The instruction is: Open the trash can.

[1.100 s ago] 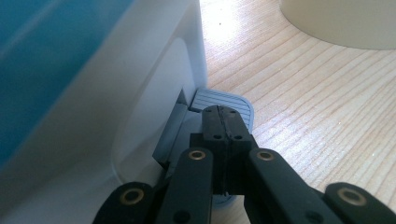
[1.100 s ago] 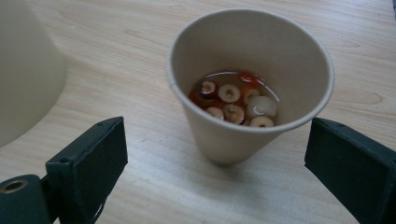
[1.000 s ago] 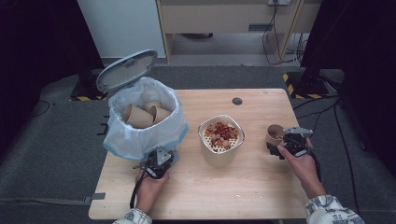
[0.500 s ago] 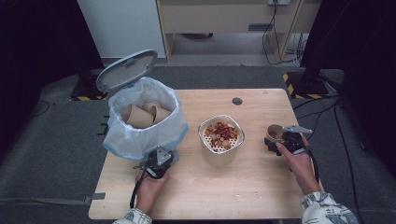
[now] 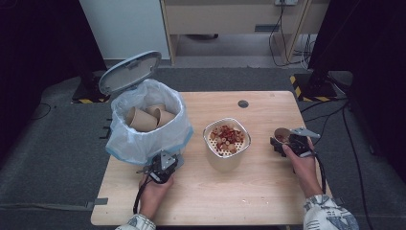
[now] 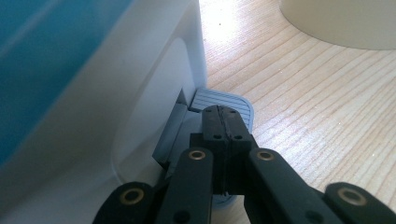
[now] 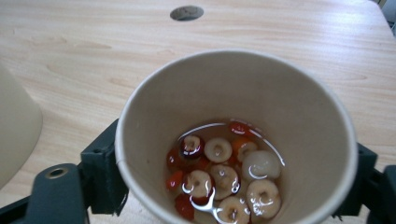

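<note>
1. Tabletop (image 5: pixel 258 191): pale wood with straight grain, rectangular, bare across its near half; a round dark cable port (image 5: pixel 243 103) sits near the far edge
2. Floor (image 5: pixel 52 158): grey carpet around the tabletop; a strip of tape lies at the near left; yellow-and-black hazard tape marks dark stand bases at far left and far right
3. Room beyond: a white panel (image 5: pixel 124 24) and a light wooden cabinet (image 5: pixel 230 17) with cables hanging at its right; dark drapes close both sides
4. Pedal bin (image 5: pixel 143 124): stands on the left part of the tabletop, lined with a translucent bluish bag, grey lid (image 5: pixel 130 72) raised; brown paper cups (image 5: pixel 143 119) lie inside
5. Cream bowl (image 5: pixel 226 143): mid-tabletop, squarish with rounded corners, holding red and pale sliced pieces
6. Paper cup (image 7: pixel 233 140): at the right side of the tabletop, to the right of the cream bowl, upright, with liquid plus red and pale ring-shaped pieces at the bottom
7. Right gripper (image 5: pixel 287 141): its jaws have just been closing and stand on either side of the paper cup, flanking its wall low down; whether the pads yet press on it cannot be told
8. Left gripper (image 6: pixel 223 122): jaws pressed together with nothing between them, tips resting on the bin's grey ribbed pedal (image 6: pixel 233 101) at the base of the white wall
</note>
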`<state>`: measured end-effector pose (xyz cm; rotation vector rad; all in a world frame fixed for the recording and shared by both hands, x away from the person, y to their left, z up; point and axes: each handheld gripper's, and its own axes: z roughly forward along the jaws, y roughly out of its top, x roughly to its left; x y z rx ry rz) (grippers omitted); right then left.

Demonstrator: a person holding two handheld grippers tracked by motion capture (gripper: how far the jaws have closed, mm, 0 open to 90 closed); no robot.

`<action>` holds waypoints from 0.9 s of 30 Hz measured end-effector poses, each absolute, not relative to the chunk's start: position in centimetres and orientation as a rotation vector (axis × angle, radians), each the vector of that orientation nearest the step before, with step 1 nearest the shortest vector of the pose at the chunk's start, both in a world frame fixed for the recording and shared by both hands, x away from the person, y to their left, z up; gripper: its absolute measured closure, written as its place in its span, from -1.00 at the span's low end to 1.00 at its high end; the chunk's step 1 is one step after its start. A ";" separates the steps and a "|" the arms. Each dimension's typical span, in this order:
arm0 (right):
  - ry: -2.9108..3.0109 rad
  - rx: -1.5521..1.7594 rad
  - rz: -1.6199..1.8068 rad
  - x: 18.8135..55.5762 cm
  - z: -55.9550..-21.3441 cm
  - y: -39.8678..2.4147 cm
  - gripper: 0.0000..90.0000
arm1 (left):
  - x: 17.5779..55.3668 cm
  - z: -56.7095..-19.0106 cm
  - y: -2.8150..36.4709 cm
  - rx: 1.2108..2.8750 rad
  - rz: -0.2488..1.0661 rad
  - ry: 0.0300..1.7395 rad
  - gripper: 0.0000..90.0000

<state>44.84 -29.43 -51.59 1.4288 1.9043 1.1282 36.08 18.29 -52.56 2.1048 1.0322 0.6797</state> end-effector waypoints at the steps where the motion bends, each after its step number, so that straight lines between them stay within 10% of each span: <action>1: 1.904 1.427 1.128 44.9 -51.6 -29.5 -0.52 | 36.1 -52.6 18.3 2.103 0.679 1.034 0.98; 27: 1.918 1.308 1.167 43.8 -50.2 -30.1 -0.34 | 36.1 -52.6 18.3 2.102 0.684 1.031 0.98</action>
